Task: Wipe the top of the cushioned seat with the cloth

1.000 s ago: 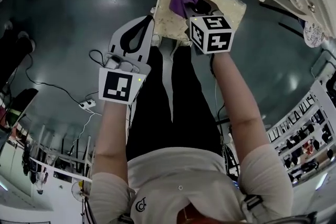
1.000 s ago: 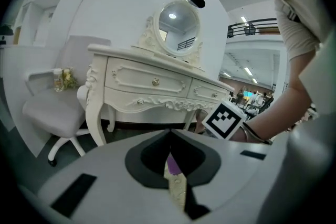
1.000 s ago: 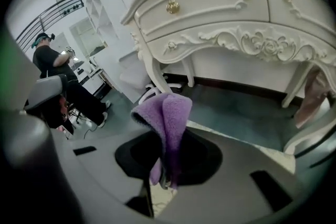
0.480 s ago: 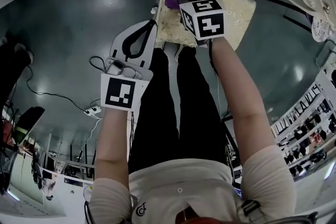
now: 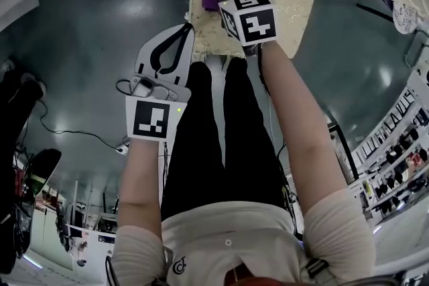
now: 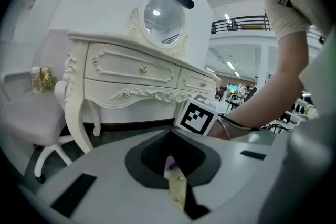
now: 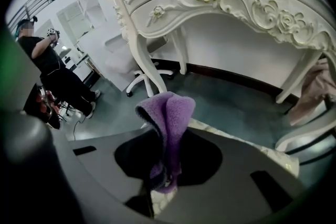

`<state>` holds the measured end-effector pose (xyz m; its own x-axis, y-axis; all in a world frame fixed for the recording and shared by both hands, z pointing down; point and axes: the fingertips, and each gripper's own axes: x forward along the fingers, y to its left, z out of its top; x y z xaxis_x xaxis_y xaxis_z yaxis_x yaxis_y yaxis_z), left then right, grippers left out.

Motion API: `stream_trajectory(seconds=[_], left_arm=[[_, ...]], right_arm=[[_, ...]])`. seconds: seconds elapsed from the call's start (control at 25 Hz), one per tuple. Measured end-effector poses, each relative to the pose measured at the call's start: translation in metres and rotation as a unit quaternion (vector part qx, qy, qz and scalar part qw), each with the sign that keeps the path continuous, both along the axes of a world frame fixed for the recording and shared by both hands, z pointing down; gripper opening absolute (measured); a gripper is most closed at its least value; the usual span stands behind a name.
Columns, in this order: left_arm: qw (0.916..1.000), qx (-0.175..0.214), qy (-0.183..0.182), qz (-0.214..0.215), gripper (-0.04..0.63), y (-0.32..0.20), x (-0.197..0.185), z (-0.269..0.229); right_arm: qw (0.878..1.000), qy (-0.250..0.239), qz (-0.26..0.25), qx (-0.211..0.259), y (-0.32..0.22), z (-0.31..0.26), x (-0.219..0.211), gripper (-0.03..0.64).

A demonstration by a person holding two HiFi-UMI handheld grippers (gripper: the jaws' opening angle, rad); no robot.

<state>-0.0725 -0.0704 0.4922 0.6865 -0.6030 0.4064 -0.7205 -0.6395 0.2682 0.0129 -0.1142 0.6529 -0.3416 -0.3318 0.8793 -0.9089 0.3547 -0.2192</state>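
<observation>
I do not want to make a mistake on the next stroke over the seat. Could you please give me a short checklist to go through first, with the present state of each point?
1. Cloth clamped in right gripper: ok, jaws shut on it.
2. Cloth over cushioned seat: ok, at the far left corner in the head view.
3. Cloth pressed flat on the seat: cannot tell; its free part stands up out of the jaws.
4. Left gripper off the seat top: ok, beside the left edge, jaws together, holding nothing.
5. Which parts are already wiped: cannot tell, no marks show.
</observation>
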Motion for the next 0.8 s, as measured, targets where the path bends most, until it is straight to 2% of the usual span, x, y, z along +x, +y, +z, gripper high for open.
stream_trajectory(seconds=[0.24, 0.4, 0.8], left_arm=[[0.9998, 0.004, -0.001, 0.019, 0.014, 0.005, 0.027, -0.007], [0.9998, -0.004, 0.005, 0.016, 0.014, 0.011, 0.037, -0.009], [0.9999, -0.008, -0.005, 0.009, 0.012, 0.019, 0.073, -0.002]], right_arm=[[1.0, 0.012, 0.018, -0.017, 0.005, -0.001, 0.036, 0.081], [0.999, 0.033, 0.015, -0.018, 0.008, -0.003, 0.053, 0.081], [0.999, 0.037, 0.008, -0.01, 0.013, -0.001, 0.097, 0.081]])
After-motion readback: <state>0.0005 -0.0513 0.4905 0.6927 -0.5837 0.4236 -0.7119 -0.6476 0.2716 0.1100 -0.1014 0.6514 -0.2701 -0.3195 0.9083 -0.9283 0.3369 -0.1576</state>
